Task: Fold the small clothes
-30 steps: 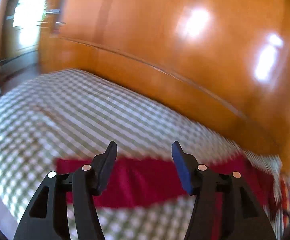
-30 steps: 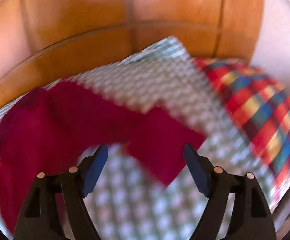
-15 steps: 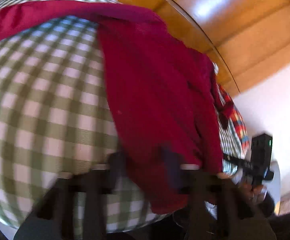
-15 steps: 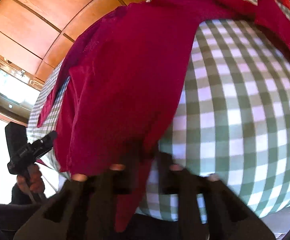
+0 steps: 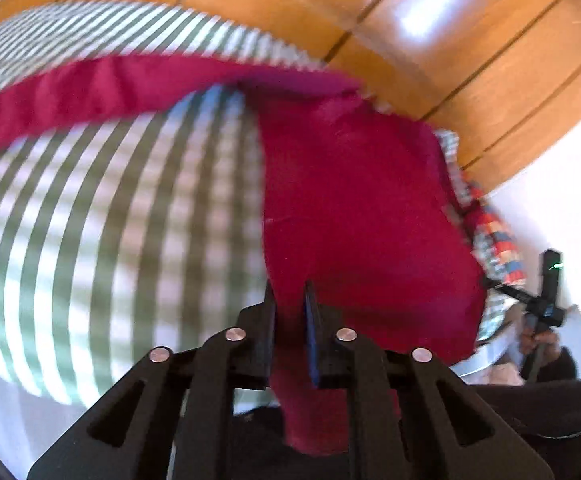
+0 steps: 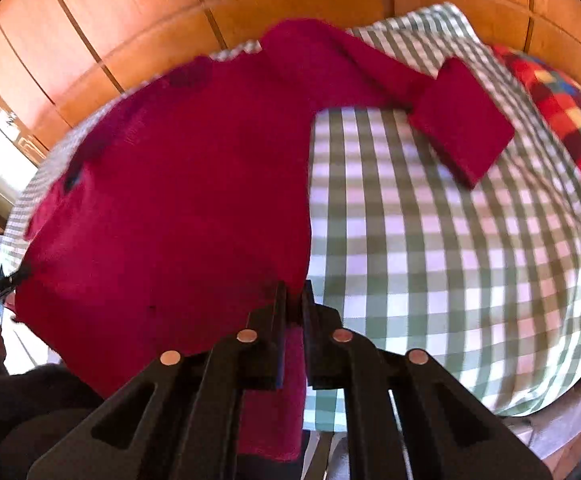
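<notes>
A dark red long-sleeved garment (image 5: 354, 200) lies spread on a green-and-white checked cloth (image 5: 110, 220), one sleeve (image 5: 90, 88) stretched out to the left. My left gripper (image 5: 288, 292) sits at the garment's near hem, its jaws closing with red fabric pinched between the pads. In the right wrist view the same garment (image 6: 178, 200) fills the left half, and its other sleeve ends in a folded cuff (image 6: 462, 128). My right gripper (image 6: 295, 288) holds the near hem at the garment's right edge; its jaws are narrow and easing apart, with cloth still between them.
The checked cloth (image 6: 430, 240) covers a raised surface with a near edge just below both grippers. A multicoloured plaid cloth (image 6: 562, 112) lies at the far right. Glossy wooden panelling (image 5: 450, 40) rises behind. A hand with the other gripper (image 5: 546, 300) shows at the right.
Both grippers came down from above the garment to its near hem. Their jaws went from wide open to narrow, and red fabric now sits between each pair of pads.
</notes>
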A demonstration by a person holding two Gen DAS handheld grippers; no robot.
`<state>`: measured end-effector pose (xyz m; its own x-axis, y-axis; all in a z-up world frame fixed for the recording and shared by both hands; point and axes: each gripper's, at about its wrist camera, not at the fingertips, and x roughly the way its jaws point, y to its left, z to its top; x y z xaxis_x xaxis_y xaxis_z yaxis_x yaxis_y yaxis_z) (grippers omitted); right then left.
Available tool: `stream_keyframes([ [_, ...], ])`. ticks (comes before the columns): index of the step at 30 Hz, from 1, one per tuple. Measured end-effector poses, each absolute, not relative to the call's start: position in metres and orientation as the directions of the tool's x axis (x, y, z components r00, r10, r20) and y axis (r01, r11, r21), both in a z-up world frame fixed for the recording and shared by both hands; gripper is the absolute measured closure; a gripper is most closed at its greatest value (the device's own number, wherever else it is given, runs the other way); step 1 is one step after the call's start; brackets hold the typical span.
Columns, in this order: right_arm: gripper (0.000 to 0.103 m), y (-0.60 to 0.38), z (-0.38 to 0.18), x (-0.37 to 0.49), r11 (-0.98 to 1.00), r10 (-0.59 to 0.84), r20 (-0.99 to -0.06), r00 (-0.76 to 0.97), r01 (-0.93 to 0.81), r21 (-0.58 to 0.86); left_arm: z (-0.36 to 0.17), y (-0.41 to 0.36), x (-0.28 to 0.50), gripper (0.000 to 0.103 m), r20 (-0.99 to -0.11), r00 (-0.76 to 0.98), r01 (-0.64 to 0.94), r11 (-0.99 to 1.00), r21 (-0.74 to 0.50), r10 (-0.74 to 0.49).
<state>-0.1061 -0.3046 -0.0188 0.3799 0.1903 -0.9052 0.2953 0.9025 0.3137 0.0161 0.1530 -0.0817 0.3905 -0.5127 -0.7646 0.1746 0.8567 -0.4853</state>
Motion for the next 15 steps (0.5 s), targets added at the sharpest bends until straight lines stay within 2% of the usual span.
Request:
stream_keyframes([
  [1, 0.07, -0.303, -0.024, -0.103, 0.906, 0.167, -0.914, 0.37, 0.309, 0.29, -0.089, 0.155, 0.017, 0.09, -0.784, 0.382, 0.137, 0.869, -0.476, -0.489],
  [2, 0.063, -0.302, -0.026, -0.099, 0.91, 0.143, -0.92, 0.364, 0.318, 0.267, -0.091, 0.157, 0.016, 0.088, -0.789, 0.391, 0.11, 0.875, -0.471, -0.474],
  [4, 0.053, -0.299, -0.022, -0.097, 0.916, 0.119, -0.917, 0.38, 0.314, 0.249, -0.087, 0.169, 0.017, 0.071, -0.781, 0.436, 0.076, 0.883, -0.463, -0.447],
  [6, 0.045, -0.294, -0.012, -0.089, 0.929, 0.092, -0.906, 0.414, 0.29, 0.227, -0.075, 0.186, 0.019, 0.062, -0.781, 0.525, 0.025, 0.924, -0.383, -0.338],
  [8, 0.043, -0.284, -0.001, -0.077, 0.94, 0.064, -0.884, 0.462, 0.269, 0.209, -0.062, 0.201, 0.023, 0.059, -0.782, 0.592, -0.026, 0.965, -0.261, -0.196],
  [10, 0.039, -0.272, 0.001, -0.062, 0.942, 0.098, -0.865, 0.492, 0.236, 0.241, -0.057, 0.215, 0.027, 0.059, -0.78, 0.622, -0.076, 0.985, -0.154, -0.074],
  [15, 0.037, -0.223, -0.007, -0.021, 0.942, 0.207, -0.838, 0.505, 0.13, 0.311, -0.054, 0.232, 0.045, 0.059, -0.756, 0.638, -0.113, 0.989, 0.095, 0.146],
])
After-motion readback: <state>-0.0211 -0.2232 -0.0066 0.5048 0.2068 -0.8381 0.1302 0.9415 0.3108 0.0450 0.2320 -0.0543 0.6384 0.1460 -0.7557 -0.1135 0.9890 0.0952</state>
